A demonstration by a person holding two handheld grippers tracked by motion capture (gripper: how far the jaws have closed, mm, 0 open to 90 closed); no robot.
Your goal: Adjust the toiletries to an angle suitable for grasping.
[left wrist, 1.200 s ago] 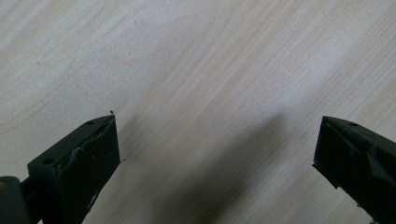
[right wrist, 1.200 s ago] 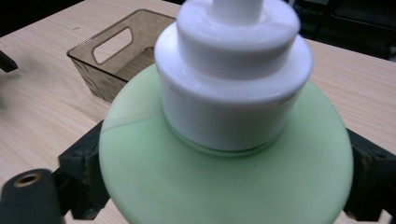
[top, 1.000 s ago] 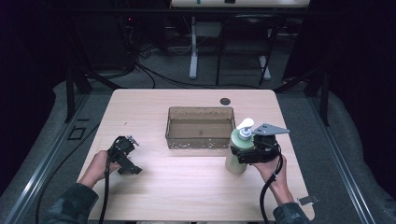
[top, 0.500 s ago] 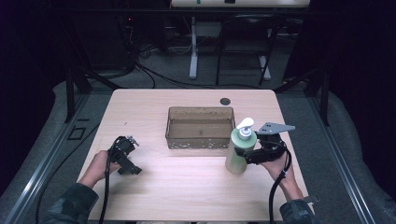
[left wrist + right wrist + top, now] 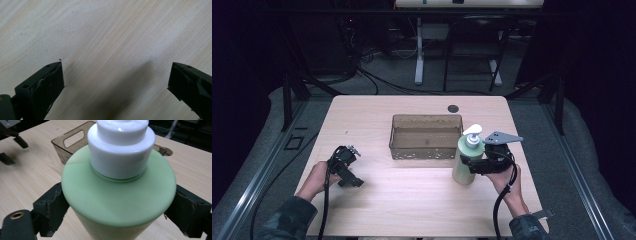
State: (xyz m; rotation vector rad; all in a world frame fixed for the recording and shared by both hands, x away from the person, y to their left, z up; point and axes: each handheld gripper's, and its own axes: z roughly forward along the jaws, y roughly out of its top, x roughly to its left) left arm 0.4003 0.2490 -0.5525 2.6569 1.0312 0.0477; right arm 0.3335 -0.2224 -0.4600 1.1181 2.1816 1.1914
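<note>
- Bottle [image 5: 117,202] handling: a pale green pump dispenser with a white pump head [image 5: 472,131], it looks like smooth rigid plastic, so it is probably slick under rubber pads and could twist if pinched lightly. If full it would be fairly heavy and top-steady; how full it is cannot be told.
- Best hold, in my judgement: across the body below the shoulder, where the walls are widest and straight, not on the pump head, which may press down or turn.
- Bottle's place: it stands upright on the table [image 5: 412,210], on the right side, just beside the near right corner of the brown see-through bin [image 5: 426,137], apparently not touching it.
- Right gripper [image 5: 472,165]: it comes in level from the right, with the bottle between its jaws just under the shoulder. The jaws have just been closing; in the right gripper view both pads sit against the green wall, so it appears clamped on the bottle.
- Left gripper [image 5: 346,167]: it rests on the near left of the table, well apart from bottle and bin, jaws spread wide with bare wood between them.
- Risk: a tilt while lifting could let the smooth wall slide through the pads.
</note>
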